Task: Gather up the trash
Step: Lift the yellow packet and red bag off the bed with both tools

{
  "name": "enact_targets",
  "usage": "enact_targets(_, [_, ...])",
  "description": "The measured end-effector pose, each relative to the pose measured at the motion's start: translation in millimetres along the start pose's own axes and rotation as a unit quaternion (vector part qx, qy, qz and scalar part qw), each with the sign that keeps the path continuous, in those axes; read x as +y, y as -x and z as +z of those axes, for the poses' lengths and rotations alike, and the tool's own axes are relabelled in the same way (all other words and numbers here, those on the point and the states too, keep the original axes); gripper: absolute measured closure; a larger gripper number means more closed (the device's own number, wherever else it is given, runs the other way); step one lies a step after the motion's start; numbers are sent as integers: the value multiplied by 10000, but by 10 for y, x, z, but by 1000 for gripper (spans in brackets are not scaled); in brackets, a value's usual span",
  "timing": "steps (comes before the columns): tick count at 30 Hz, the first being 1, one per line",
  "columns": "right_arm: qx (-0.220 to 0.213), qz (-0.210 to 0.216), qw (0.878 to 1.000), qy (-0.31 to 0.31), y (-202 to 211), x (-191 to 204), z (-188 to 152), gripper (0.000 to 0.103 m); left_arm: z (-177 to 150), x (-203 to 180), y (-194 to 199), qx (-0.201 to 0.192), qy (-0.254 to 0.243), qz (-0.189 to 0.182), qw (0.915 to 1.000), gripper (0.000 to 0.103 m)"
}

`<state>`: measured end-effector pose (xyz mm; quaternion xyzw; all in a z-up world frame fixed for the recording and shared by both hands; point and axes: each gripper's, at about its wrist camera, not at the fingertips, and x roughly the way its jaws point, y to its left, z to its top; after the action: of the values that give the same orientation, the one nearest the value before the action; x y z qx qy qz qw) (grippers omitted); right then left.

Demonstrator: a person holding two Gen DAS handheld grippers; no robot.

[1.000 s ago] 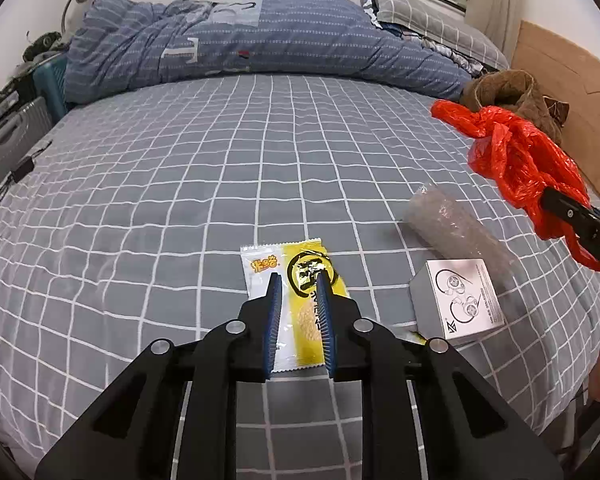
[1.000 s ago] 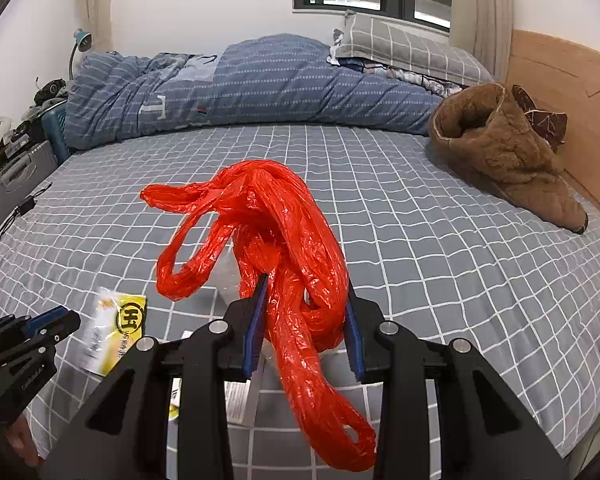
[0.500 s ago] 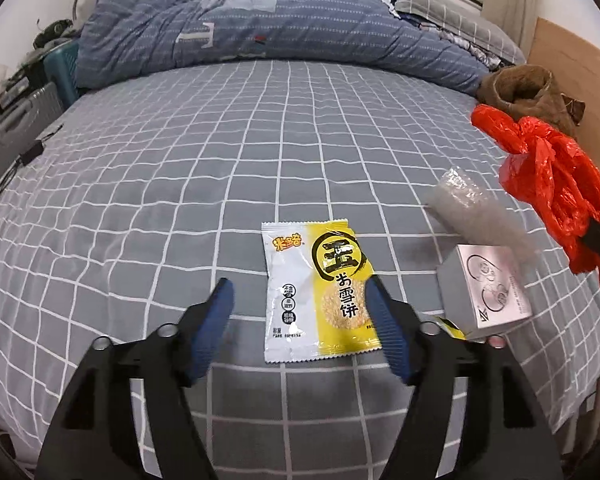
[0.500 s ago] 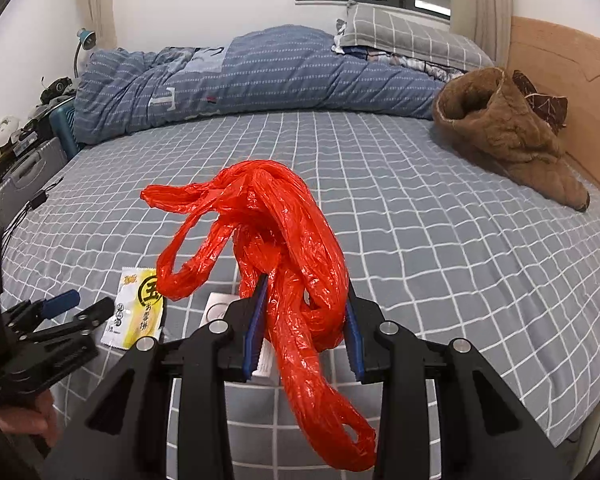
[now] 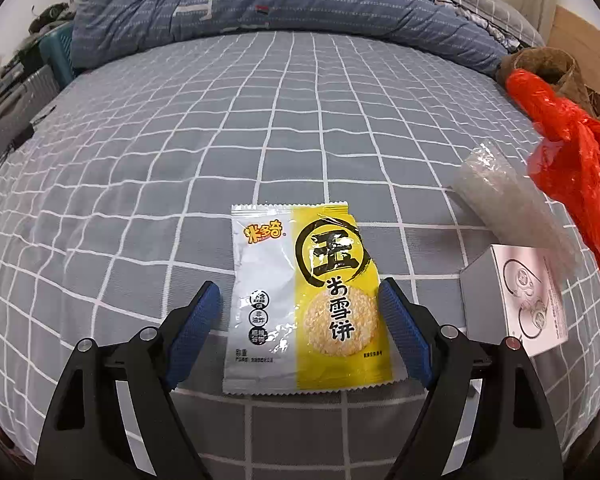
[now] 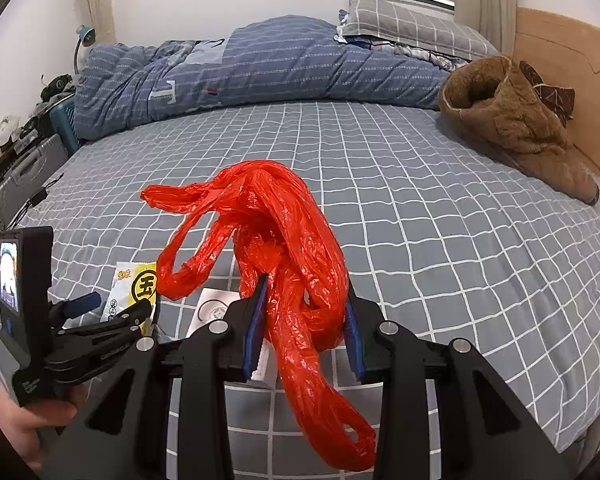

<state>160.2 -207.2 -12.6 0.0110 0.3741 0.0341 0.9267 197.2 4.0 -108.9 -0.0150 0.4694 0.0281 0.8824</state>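
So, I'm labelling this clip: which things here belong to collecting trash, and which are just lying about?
Job:
red plastic bag, held by right gripper
snack wrapper, between open left gripper
crumpled clear plastic
small white box

Lying about:
blue duvet
brown fleece
pillow

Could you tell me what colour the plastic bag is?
Bright red-orange plastic bag; clearest in the right wrist view.

Yellow-white snack wrapper [image 5: 306, 300] flat on bedsheet [image 5: 180, 140]

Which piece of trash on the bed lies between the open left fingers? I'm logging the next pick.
The yellow-and-white snack wrapper, flat between the left gripper's open fingers. The clear plastic wrap and white box lie off to its right.
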Motion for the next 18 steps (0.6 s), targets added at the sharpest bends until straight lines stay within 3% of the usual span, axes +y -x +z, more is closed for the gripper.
enact_targets(3, [7,9,10000,-12,1,-22,2,70,-25,-20,-101,200,-45,27,9998,34])
enact_targets(7, [-12,14,10000,-53,16,-61,5,71,-54,-74,-190,316,-145,216,9992,41])
enact_targets(11, [-1,5,10000,-77,7,-65,8,71,-41,-6,-175,299,-47,305,9991,69])
enact_targets(14, [-5,4,10000,-66,9,-45,3,71,-31,22,-155,255,-123,281,9992,79])
enact_targets(18, [-7,10,10000,-43,4,-23,6,71,20,25,-64,161,-149,232,9995,81])
